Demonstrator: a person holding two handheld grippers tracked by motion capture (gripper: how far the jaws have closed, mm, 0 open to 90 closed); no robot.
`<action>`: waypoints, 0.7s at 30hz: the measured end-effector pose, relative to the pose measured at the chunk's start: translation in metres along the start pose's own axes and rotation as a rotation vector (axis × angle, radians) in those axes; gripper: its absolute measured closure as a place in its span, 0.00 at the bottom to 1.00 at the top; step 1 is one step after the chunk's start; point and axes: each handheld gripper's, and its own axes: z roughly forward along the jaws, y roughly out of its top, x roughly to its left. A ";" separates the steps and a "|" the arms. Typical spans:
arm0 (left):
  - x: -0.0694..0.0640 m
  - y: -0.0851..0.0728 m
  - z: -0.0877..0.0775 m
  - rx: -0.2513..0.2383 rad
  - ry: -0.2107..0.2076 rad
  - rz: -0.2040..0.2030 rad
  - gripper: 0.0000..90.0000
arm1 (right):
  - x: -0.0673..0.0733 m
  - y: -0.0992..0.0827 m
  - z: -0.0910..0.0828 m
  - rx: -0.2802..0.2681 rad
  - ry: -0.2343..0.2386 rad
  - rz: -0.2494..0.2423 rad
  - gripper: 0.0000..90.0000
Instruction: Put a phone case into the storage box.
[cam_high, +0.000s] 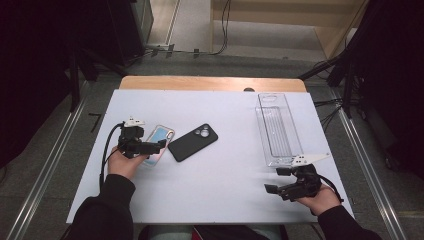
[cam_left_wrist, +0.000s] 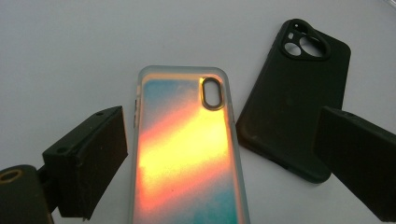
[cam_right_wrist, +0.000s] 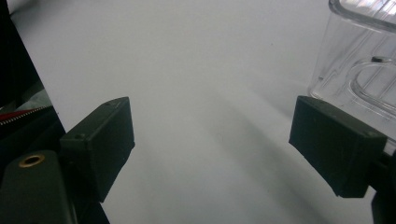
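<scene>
White tabletop (cam_high: 215, 185) is carrying two phone cases | left gripper (cam_high: 150, 148) is hovering wide open, straddling the iridescent phone case (cam_left_wrist: 187, 149), gripping nothing | black phone case (cam_left_wrist: 292, 98) is lying just beside it, risking a nudge | right gripper (cam_high: 274, 180) is idling open, empty, near the clear tray (cam_high: 277, 127).

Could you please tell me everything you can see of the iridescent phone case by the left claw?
The iridescent phone case lies flat, back up, on the white table. Its back shimmers orange, yellow and teal inside a clear, rubbery-looking rim, with one oval camera cutout. It sits between the open left claw, pads clear of it, very near the black phone case.
</scene>
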 end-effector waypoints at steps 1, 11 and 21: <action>0.000 0.000 0.000 0.001 0.002 -0.002 0.04 | 0.000 0.000 0.000 0.000 0.000 0.000 0.13; 0.011 -0.008 0.011 0.027 0.016 0.022 0.04 | 0.000 0.000 0.000 0.003 0.001 0.000 0.13; 0.014 -0.013 0.023 0.058 0.022 0.043 0.04 | 0.000 0.000 0.000 0.004 0.001 -0.002 0.13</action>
